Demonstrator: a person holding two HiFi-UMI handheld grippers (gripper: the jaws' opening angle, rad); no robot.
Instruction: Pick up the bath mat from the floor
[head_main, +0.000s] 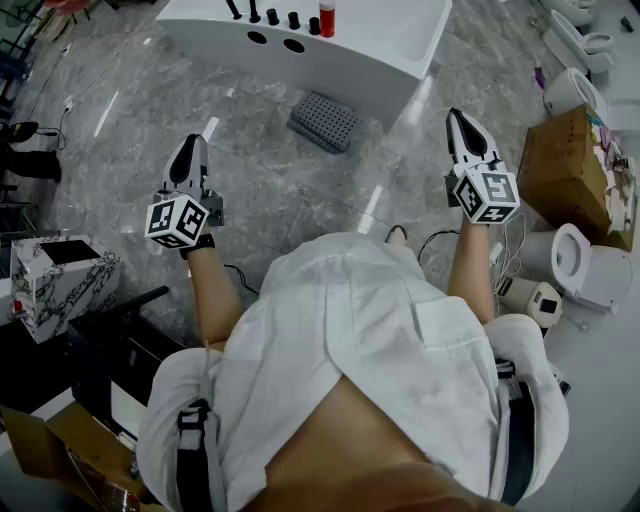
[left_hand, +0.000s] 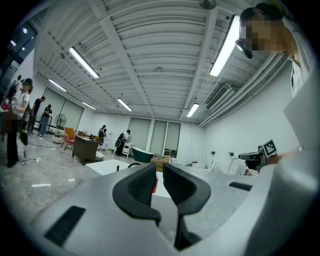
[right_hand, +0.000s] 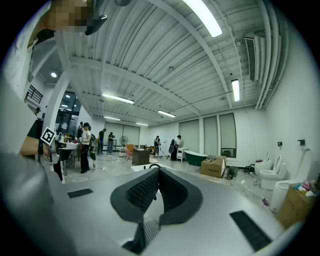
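Grey dimpled rectangular bath mat (head_main: 323, 121) lies untouched ahead; left gripper (head_main: 189, 143) and right gripper (head_main: 459, 117) clenched, empty. Approach stage, judged: lower, open jaws.

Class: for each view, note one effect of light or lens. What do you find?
Head view: light streaks glare on the polished floor. Left gripper view: a strip light burns out white, and the ceiling beams bow. Right gripper view: dark rounded corners, and the beams curve likewise.
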